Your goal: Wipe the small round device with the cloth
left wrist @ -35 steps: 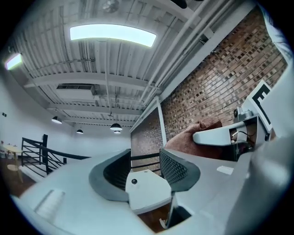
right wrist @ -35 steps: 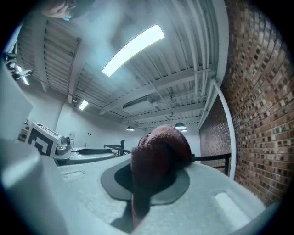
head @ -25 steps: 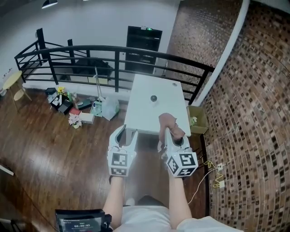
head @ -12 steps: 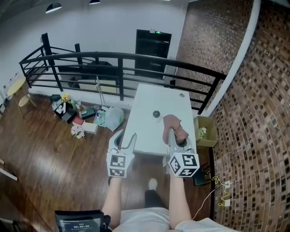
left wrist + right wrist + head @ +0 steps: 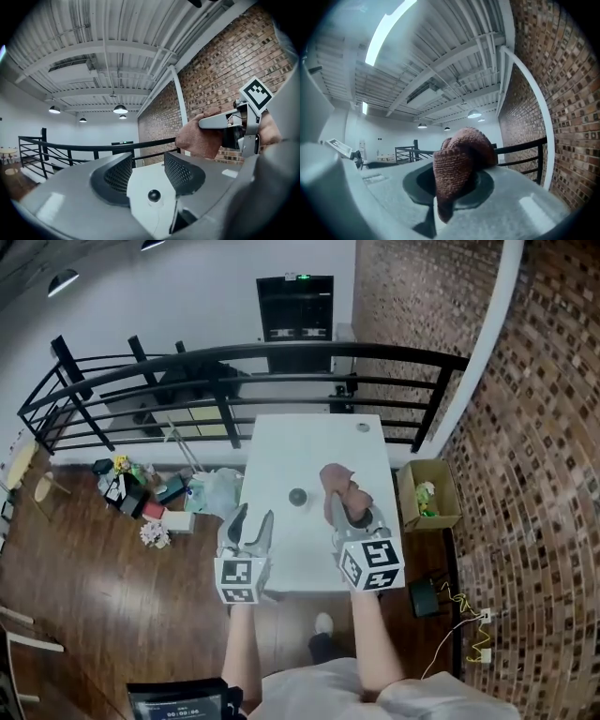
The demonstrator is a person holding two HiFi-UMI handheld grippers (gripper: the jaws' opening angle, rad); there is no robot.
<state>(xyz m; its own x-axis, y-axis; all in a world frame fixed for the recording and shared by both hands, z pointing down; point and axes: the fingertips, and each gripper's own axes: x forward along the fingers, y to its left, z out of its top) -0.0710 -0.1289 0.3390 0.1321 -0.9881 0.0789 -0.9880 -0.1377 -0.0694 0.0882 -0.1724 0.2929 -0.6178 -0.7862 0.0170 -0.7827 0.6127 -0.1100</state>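
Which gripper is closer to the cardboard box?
Right. The right gripper, holding the cloth, is over the table side nearest the box; the left gripper, its empty fingers just opening, is opposite.

White table set end-on near black railing, with brick wall along the right. Open cardboard box just beside the table's right edge; tangled cable nearer, on wooden floor. Bags and flowers heaped left of the table, below the railing.
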